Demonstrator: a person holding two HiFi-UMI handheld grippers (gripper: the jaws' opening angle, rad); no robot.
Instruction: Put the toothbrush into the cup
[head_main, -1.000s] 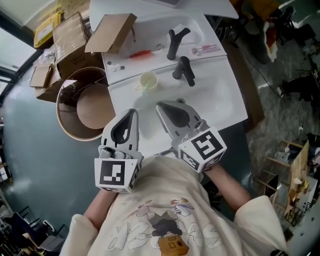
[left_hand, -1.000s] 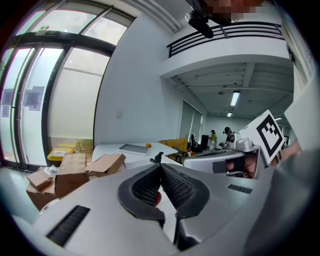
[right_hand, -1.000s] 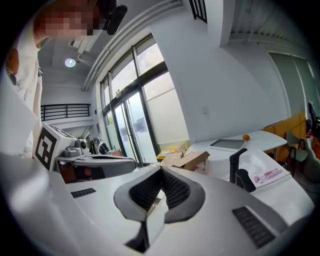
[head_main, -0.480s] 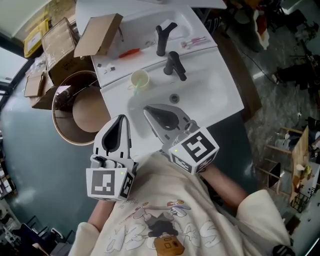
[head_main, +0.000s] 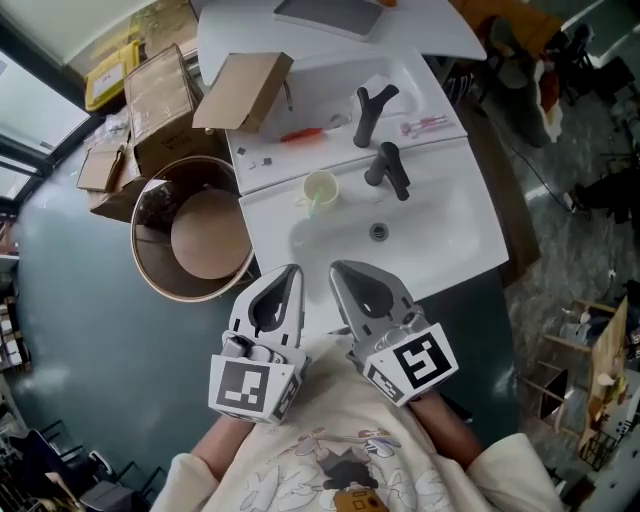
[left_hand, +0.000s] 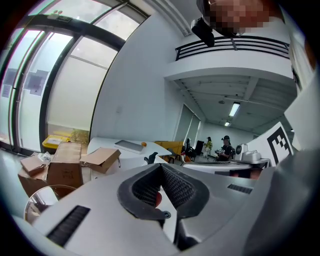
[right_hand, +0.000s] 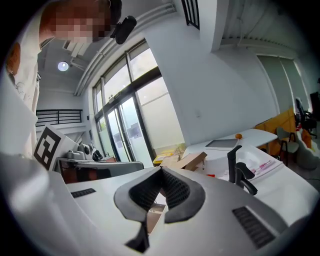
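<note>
A pale cup (head_main: 320, 188) stands on the white sink (head_main: 455, 225), at the basin's far left. A red toothbrush (head_main: 303, 134) lies on the ledge behind it and shows as a small red streak (right_hand: 210, 175) in the right gripper view. My left gripper (head_main: 292, 271) and right gripper (head_main: 337, 267) hover side by side over the sink's near edge, well short of the cup. Both are shut with nothing between the pads: the left gripper (left_hand: 161, 165) and the right gripper (right_hand: 161, 170) each show their jaws meeting at the tips.
Two black faucets (head_main: 372, 108) (head_main: 389, 170) stand on the ledge, with a pink packaged item (head_main: 425, 125) at its right. An open cardboard box (head_main: 245, 88) overhangs the ledge's left end. A round brown bin (head_main: 195, 232) and more boxes (head_main: 155, 95) sit on the floor to the left.
The head view has shifted. The right gripper has drawn back a little toward the sink's near edge. Both grippers stay shut and empty.
</note>
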